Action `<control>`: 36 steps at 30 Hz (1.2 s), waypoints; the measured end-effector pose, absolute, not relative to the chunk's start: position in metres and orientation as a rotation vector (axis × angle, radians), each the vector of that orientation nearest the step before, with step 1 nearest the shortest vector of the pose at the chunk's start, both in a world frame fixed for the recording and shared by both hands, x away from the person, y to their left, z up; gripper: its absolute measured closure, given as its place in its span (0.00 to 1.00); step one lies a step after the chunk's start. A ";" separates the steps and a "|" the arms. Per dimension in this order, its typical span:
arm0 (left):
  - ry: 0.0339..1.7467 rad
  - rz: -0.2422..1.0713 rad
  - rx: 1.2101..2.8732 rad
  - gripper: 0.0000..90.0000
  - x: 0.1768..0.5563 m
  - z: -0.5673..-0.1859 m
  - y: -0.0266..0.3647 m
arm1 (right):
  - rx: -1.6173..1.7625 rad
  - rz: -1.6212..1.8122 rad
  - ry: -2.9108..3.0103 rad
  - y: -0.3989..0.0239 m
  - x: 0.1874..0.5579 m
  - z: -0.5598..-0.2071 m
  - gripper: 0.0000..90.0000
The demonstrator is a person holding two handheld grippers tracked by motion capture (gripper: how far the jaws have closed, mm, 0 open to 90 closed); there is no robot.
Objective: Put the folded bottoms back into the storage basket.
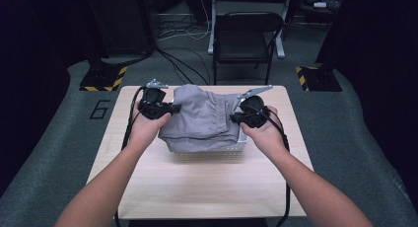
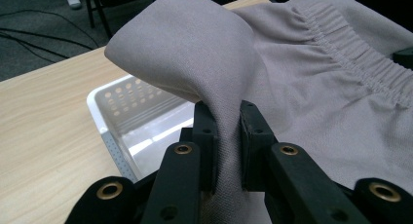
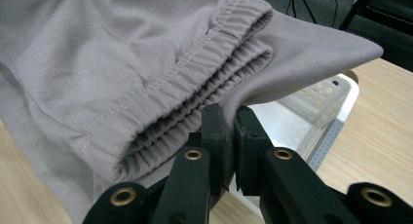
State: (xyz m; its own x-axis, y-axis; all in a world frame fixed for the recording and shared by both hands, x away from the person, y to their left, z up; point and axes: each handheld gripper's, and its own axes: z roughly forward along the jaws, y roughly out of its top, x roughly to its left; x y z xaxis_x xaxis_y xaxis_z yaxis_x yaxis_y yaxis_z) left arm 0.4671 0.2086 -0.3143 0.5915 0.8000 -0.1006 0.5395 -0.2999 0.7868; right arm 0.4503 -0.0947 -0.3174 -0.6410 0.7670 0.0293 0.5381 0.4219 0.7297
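A folded pair of grey trousers (image 1: 199, 119) with an elastic waistband sits over a white perforated basket (image 1: 231, 149), and both lie near the middle of the light wooden table (image 1: 207, 187). The basket serves as the landmark here: the garment drapes across its top and spills past its left rim, hiding most of it in the high view.

The left gripper (image 1: 170, 108) is at the basket's left side, its jaws clamped on a pinched fold of the grey cloth — in the left gripper view (image 2: 228, 136) the fabric runs up between the two black pads and bulges above them, with the basket's holed wall (image 2: 122, 104) just below and to the left. The right gripper (image 1: 235, 117) is at the basket's right side, jaws likewise closed on the fabric's edge beside the gathered waistband (image 3: 195, 83); in the right gripper view (image 3: 230, 134) the basket's corner (image 3: 331, 112) shows just beyond the cloth.

Readable writing is scarce — a dark "6" (image 1: 101, 108) is marked on the grey floor left of the table, well apart from the basket. No brand or label can be made out on the trousers or the basket. A black folding chair (image 1: 246, 37) stands beyond the table's far edge.
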 end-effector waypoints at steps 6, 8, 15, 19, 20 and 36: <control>1.071 0.394 1.990 0.89 0.474 -0.316 0.208 | 1.140 1.042 2.363 -0.095 0.459 -0.321 0.94; 1.069 0.391 1.986 0.89 0.477 -0.317 0.207 | 1.153 1.044 2.358 -0.095 0.461 -0.322 0.94; 1.072 0.393 1.985 0.89 0.484 -0.318 0.206 | 1.169 1.042 2.352 -0.095 0.467 -0.323 0.94; 1.083 0.387 1.975 0.89 0.489 -0.318 0.205 | 1.169 1.037 2.356 -0.096 0.473 -0.324 0.94; 1.083 0.387 1.975 0.89 0.489 -0.318 0.205 | 1.169 1.037 2.356 -0.096 0.473 -0.324 0.94; 1.093 0.376 1.967 0.89 0.509 -0.328 0.205 | 1.216 1.025 2.336 -0.094 0.493 -0.328 0.94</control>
State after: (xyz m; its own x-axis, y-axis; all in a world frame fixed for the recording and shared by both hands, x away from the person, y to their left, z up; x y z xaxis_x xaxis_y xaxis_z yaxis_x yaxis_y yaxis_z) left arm 0.5091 0.2053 -0.3280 0.5759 0.8074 -0.1282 0.5576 -0.2734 0.7838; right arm 0.4934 -0.0943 -0.3281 -0.5892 0.8065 0.0480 0.5815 0.3821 0.7182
